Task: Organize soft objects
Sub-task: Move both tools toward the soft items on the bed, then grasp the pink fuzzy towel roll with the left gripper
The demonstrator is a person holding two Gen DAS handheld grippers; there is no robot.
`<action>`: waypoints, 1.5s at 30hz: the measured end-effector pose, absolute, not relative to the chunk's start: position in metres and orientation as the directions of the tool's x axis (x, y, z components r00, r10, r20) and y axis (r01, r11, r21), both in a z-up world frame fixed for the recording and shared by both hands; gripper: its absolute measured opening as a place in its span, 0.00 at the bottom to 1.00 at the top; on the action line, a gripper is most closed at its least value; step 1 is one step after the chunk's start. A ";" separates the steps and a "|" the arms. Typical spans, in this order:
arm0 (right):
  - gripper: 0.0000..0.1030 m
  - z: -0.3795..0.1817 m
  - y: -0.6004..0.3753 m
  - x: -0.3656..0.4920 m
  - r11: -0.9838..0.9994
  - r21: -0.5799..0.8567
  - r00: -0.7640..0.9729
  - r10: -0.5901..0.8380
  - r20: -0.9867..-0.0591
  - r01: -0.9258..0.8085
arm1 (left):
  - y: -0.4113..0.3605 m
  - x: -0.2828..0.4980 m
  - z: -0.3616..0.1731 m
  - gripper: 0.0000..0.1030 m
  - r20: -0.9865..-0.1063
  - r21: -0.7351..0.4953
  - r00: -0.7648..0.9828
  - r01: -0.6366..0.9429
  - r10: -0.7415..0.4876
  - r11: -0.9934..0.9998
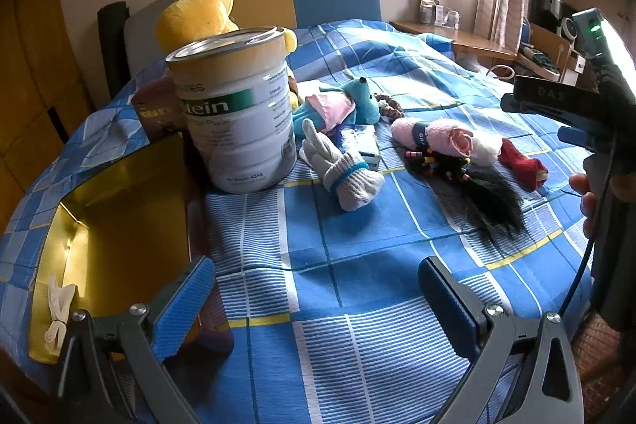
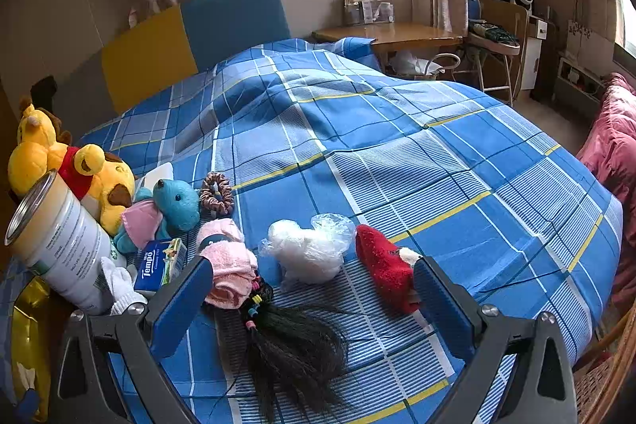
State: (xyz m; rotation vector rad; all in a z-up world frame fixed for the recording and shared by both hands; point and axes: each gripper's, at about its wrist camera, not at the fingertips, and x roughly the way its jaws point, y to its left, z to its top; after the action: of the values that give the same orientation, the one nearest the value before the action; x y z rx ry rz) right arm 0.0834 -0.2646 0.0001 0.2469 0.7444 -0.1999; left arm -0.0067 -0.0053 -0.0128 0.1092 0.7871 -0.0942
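Left gripper (image 1: pixel 314 289) jaws spread, holding nothing, over the bed (image 1: pixel 357 304). Right gripper (image 2: pixel 314 293) jaws spread, empty, flanking the black hairpiece (image 2: pixel 294 348). Beyond it lie the pink towel roll (image 2: pixel 230 269), bagged white stuffing (image 2: pixel 306 253) and red sock (image 2: pixel 385 273). Farther left: white glove bundle (image 1: pixel 349 173), protein tin (image 1: pixel 238 106), teal plush (image 2: pixel 171 209), yellow giraffe plush (image 1: pixel 202 6)
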 end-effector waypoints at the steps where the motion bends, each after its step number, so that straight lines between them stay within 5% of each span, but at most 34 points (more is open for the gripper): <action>1: 0.99 0.000 -0.265 0.084 0.952 0.151 0.719 -0.091 -0.690 0.266 | -0.006 -0.007 -0.013 1.00 -0.711 0.064 0.702 0.127 -0.044 0.990; 14: 0.99 0.002 -0.268 0.082 0.946 0.187 0.725 -0.068 -0.685 0.266 | -0.014 -0.002 -0.021 1.00 -0.738 0.046 0.671 0.159 -0.074 0.986; 26: 0.99 -0.004 -0.300 0.076 0.882 0.295 0.711 -0.061 -0.701 0.367 | -0.026 0.024 -0.039 0.98 -0.828 -0.131 0.500 0.271 -0.255 0.954; 35: 0.99 -0.011 -0.333 0.065 0.779 0.439 0.717 -0.020 -0.697 0.448 | -0.051 0.067 -0.020 1.00 -0.784 -0.295 0.448 0.341 -0.430 0.893; 45: 0.99 -0.011 -0.332 0.067 0.780 0.469 0.727 0.027 -0.686 0.414 | -0.096 0.159 -0.024 0.99 -0.839 -0.307 0.370 0.283 -0.398 0.909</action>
State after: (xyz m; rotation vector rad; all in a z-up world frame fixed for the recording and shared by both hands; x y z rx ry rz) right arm 0.0669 -0.3316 -0.0109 0.6523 0.7363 -0.2310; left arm 0.1585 -0.0959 -0.0241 -0.1177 1.1096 -0.4383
